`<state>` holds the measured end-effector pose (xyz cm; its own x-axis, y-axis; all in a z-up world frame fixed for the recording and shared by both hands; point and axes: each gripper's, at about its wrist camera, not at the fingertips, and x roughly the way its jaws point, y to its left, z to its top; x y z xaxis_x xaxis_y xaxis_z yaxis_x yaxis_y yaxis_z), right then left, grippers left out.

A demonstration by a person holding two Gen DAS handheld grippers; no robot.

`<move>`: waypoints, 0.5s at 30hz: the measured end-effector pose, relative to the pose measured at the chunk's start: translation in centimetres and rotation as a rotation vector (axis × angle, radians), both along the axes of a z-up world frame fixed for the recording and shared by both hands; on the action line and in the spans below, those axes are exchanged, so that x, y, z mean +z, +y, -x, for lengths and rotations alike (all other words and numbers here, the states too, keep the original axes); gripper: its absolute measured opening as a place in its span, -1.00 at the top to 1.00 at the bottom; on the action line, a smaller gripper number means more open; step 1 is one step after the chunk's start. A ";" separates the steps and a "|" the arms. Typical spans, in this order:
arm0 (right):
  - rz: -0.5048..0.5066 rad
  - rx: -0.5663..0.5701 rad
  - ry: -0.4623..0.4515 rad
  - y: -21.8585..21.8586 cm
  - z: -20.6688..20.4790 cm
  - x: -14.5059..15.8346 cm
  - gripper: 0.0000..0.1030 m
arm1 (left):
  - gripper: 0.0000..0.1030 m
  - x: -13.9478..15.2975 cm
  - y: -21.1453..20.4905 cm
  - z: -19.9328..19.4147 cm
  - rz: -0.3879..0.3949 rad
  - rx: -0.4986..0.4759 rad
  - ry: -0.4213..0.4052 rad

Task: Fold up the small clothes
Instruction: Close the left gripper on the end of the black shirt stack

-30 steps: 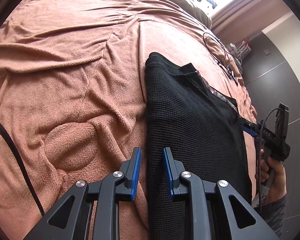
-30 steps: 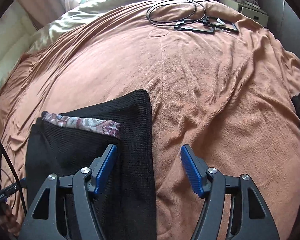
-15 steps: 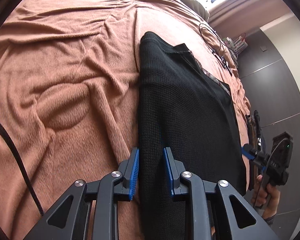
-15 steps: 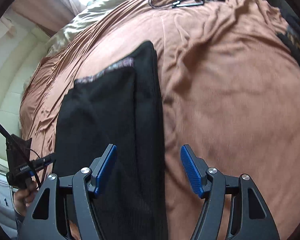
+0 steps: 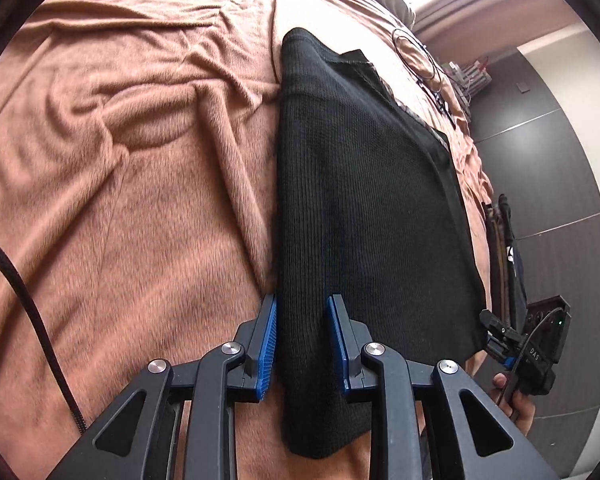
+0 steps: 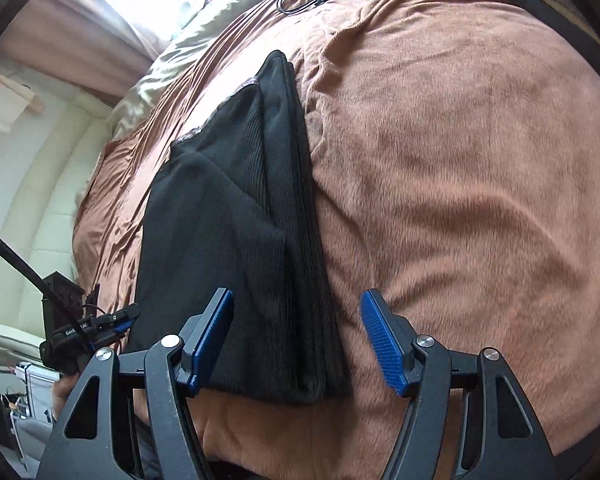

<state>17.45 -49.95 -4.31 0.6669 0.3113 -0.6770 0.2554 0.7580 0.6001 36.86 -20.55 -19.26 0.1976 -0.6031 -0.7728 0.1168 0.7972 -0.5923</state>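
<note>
Lying folded lengthwise on the brown fleece blanket, black knit garment with a patterned lining edge peeking out at the far end. Straddling its near left edge, left gripper, blue pads narrowly parted with fabric between them, grip unclear. Hovering spread wide over the near right edge, right gripper, holding nothing.
</note>
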 end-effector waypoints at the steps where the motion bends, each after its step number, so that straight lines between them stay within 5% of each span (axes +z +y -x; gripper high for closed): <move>1: -0.005 0.003 -0.005 0.0 0.3 -0.1 -0.25 | 0.50 -0.1 0.0 0.2 0.005 0.001 0.003; 15: -0.192 0.006 -0.046 -0.4 1.6 -2.4 -0.08 | 0.50 -0.9 0.3 2.3 0.088 0.030 0.054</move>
<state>15.85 -50.37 -6.74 0.6934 0.4359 -0.5737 0.2207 0.6295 0.7450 34.59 -20.24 -20.16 0.1765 -0.6636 -0.7270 0.0599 0.7445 -0.6650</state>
